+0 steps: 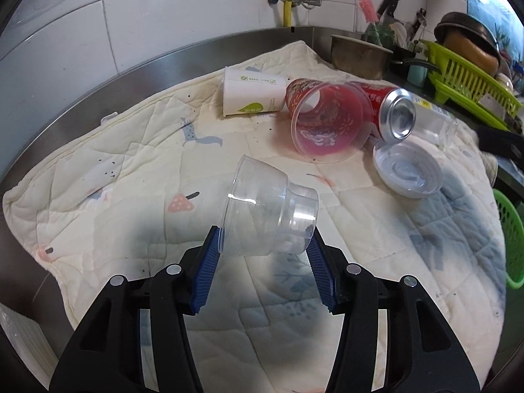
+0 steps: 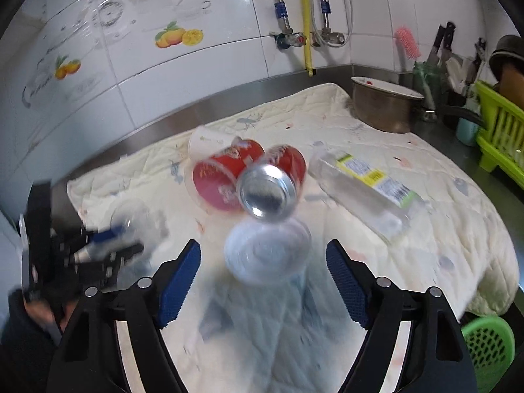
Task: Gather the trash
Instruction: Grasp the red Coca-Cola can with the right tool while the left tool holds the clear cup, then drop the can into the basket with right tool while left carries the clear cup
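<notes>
While tilted, clear stepped cup (image 1: 268, 216) sits pinched by left gripper (image 1: 266, 245).

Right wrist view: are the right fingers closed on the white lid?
No, the right gripper is open, its fingers spread either side of the white lid without touching it.
</notes>
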